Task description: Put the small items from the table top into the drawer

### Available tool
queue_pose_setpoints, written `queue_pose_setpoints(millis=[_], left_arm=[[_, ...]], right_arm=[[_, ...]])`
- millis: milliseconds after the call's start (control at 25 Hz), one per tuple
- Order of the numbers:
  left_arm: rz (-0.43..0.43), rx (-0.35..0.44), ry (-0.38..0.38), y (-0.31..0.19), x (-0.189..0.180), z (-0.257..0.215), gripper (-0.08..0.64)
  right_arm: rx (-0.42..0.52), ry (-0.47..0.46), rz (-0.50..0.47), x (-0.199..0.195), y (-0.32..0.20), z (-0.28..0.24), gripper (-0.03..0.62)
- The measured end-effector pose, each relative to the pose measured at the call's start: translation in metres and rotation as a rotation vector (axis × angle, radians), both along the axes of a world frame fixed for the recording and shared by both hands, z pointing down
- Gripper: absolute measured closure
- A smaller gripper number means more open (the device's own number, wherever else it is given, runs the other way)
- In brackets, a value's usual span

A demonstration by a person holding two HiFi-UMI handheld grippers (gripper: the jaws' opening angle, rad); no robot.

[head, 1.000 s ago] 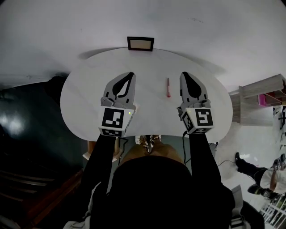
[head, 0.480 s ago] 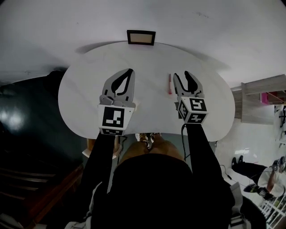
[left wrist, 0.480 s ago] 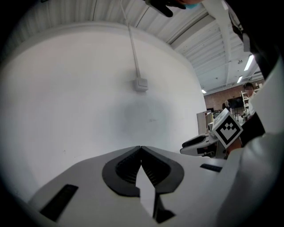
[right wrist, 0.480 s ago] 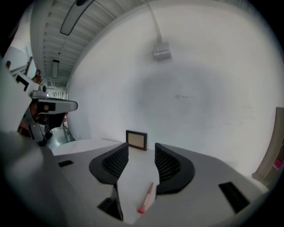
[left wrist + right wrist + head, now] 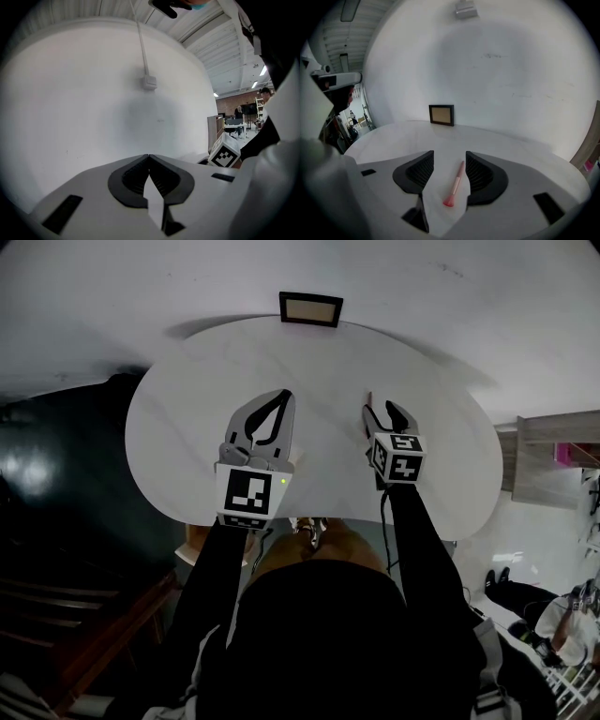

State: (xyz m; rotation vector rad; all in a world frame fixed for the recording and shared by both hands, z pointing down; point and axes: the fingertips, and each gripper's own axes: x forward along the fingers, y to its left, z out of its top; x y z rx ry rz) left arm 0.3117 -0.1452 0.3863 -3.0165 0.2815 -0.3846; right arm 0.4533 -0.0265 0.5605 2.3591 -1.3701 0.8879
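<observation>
A pink makeup brush (image 5: 454, 183) lies on the round white table (image 5: 187, 427), bristles toward me. My right gripper (image 5: 450, 155) hovers low over it with its jaws opening. The brush lies between the two dark pads (image 5: 421, 169) and touches neither. In the head view the right gripper (image 5: 381, 411) covers nearly all of the brush. My left gripper (image 5: 280, 396) hangs over the table's middle left, shut with nothing in it, and its tips (image 5: 149, 156) meet in the left gripper view. No drawer shows in any view.
A small dark-framed picture (image 5: 311, 308) stands at the table's back edge against the white wall, seen also as the frame (image 5: 441, 115) ahead of the right gripper. A wooden shelf unit (image 5: 553, 442) stands at the right. A cable box (image 5: 149, 82) is on the wall.
My right gripper has moved left and forward over the pink brush, and its jaws have gone from shut to open around it. The left gripper has hardly moved.
</observation>
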Motion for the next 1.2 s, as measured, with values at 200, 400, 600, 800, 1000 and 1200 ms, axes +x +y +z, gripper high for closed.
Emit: queue_pose_setpoints(millis=[200,400,600,800,1000,1200], left_arm=[[-0.012,0.001,-0.022,-0.006,-0.003,0.006,0.544],[-0.036,-0.007,-0.035,-0.014,-0.005,0.011,0.545],[-0.043,-0.015,-0.042,-0.015,-0.007,0.015,0.545],[-0.046,-0.01,-0.05,-0.014,-0.003,0.017,0.545],[-0.059,0.006,-0.03,-0.017,0.002,0.009,0.545],[-0.063,0.029,0.012,-0.018,0.013,-0.005,0.545]], right_arm=[[-0.081,-0.093,0.015,-0.001,0.005,0.041,0.367],[-0.189,-0.161,0.022,-0.001,0.011,0.077,0.368],[-0.32,-0.155,0.007,0.002,0.022,0.091,0.529],[-0.267,-0.181,-0.01,0.002,0.019,0.091,0.529],[-0.132,-0.082,-0.021,0.01,0.007,0.048,0.529],[-0.009,0.03,-0.023,0.025,0.002,-0.004,0.529]])
